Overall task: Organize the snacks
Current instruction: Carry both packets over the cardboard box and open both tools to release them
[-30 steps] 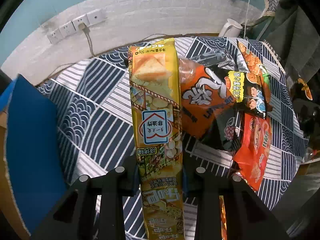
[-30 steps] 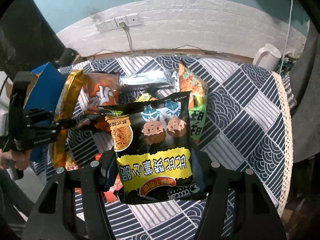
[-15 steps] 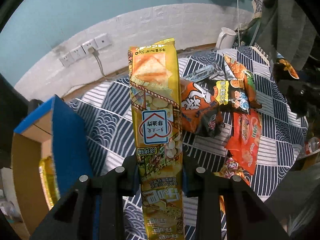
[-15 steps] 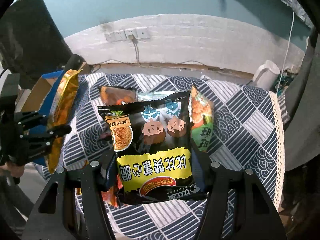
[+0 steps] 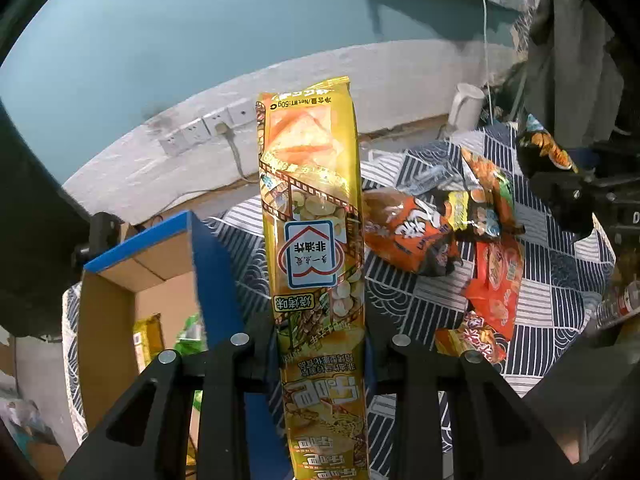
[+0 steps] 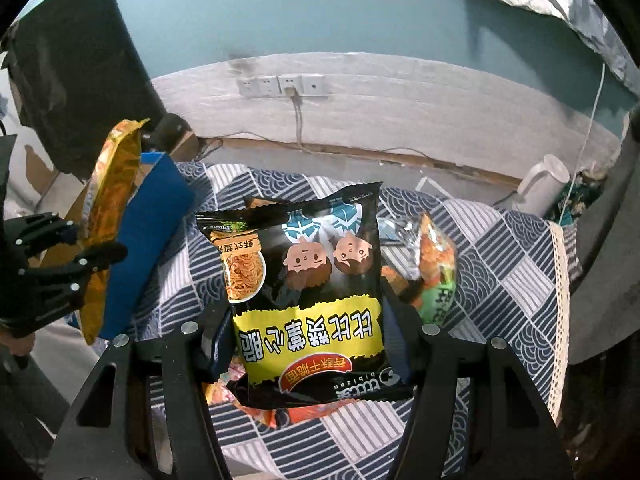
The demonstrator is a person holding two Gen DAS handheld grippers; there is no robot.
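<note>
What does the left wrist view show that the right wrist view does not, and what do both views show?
Only the left wrist view shows the inside of the box, with a yellow pack and a green pack already in it, and the red bag on the cloth. Only the right wrist view shows the front of the black bag, held by the right hand-held gripper. Both show the yellow pack in the left hand-held gripper, the kettle and the sockets.

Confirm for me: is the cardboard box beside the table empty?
No, the left wrist view shows a yellow packet and a green packet already standing inside the cardboard box.
</note>
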